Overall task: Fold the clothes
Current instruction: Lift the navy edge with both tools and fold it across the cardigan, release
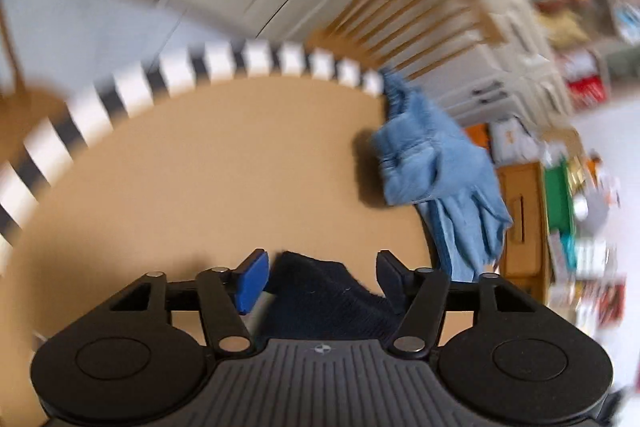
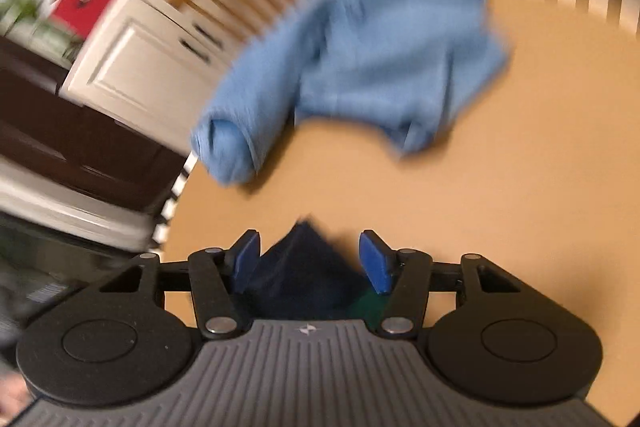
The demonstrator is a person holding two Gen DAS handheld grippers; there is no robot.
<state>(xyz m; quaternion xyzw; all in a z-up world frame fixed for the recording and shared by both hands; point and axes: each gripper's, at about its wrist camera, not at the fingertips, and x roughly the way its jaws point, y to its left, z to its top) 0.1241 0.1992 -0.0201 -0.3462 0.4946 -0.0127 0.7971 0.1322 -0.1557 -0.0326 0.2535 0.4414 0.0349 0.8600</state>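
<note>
- Round tan table with striped rim (image 1: 208,155): my landmark.
- Crumpled light-blue cotton garment (image 2: 360,59) drapes over its far edge; soft, limp, light. Best pinched at a hem.
- Dark navy knit cloth (image 1: 328,287) lies on the table's near side, between my fingers.
- Left gripper (image 1: 322,267) and right gripper (image 2: 310,259): both half open, pads clear, gripping nothing.

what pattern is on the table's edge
Black and white stripes on the table's edge, clearest in the left wrist view.
</note>
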